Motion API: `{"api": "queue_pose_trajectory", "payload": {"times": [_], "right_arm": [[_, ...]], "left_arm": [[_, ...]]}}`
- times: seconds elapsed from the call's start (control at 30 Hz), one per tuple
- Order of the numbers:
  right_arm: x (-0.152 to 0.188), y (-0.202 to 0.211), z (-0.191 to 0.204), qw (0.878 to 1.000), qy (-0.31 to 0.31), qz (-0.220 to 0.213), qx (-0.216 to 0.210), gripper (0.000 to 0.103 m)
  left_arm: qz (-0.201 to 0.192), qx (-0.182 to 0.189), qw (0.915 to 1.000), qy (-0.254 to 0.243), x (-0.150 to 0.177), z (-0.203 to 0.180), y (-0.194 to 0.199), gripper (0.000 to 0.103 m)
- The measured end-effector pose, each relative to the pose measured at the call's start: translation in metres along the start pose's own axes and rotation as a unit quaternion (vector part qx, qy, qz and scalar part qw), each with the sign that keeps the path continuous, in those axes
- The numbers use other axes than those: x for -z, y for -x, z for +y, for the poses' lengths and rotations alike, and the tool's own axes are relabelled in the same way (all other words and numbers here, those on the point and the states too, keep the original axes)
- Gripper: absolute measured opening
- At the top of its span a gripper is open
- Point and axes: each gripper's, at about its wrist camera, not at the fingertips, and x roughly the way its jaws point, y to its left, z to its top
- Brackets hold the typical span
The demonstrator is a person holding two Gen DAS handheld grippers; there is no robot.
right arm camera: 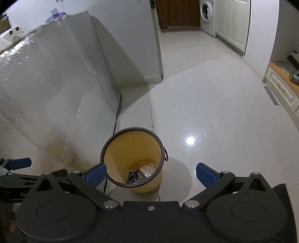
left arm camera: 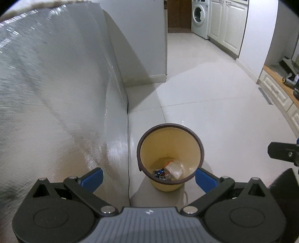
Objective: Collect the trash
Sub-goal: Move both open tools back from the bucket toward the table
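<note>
Yellow plastic with a dark brown rim — the trash bin [left arm camera: 169, 149] stands on the glossy white floor [left arm camera: 214, 104], just beside a grey cabinet side [left arm camera: 56, 93]. At its bottom lie a blue can [left arm camera: 160, 173] and a clear crumpled wrapper [left arm camera: 174, 168]. The left hand-held gripper [left arm camera: 148, 176] and right hand-held gripper [right arm camera: 150, 172] hang above, both spread wide — empty.

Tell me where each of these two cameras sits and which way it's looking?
Left wrist view: sits on the left gripper, looking forward and down into the yellow bin by the silver appliance; its open blue fingers show, plus part of the right gripper at the right edge.
Right wrist view: sits on the right gripper, looking down at the bin from its right; its open fingers show, and the left gripper at the left edge.
Shared: bin, trash, tiled floor, washing machine.
</note>
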Motion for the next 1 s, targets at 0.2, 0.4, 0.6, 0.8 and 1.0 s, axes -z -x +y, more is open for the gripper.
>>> {"api": "queue_pose_trajectory", "payload": {"times": [0.2, 0.4, 0.6, 0.8, 1.0], "right_arm": [[0.010, 0.062, 0.007, 0.999, 0.017, -0.027, 0.005, 0.103], [0.015, 0.117, 0.011, 0.998, 0.017, -0.059, 0.013, 0.103], [0.023, 0.166, 0.016, 0.996, 0.017, -0.086, 0.018, 0.103], [0.024, 0.218, 0.022, 0.992, 0.018, -0.121, 0.006, 0.103], [0.026, 0.255, 0.028, 0.987, 0.012, -0.158, -0.005, 0.103]], "left_arm": [[-0.031, 0.016, 0.9994, 0.006, 0.004, 0.002, 0.058, 0.103], [-0.062, 0.035, 0.9974, 0.004, 0.007, -0.001, 0.116, 0.103], [-0.095, 0.048, 0.9943, 0.007, 0.011, 0.001, 0.174, 0.103], [-0.128, 0.048, 0.9907, 0.007, 0.014, 0.011, 0.221, 0.103], [-0.154, 0.046, 0.9868, 0.020, 0.019, 0.033, 0.254, 0.103]]}}
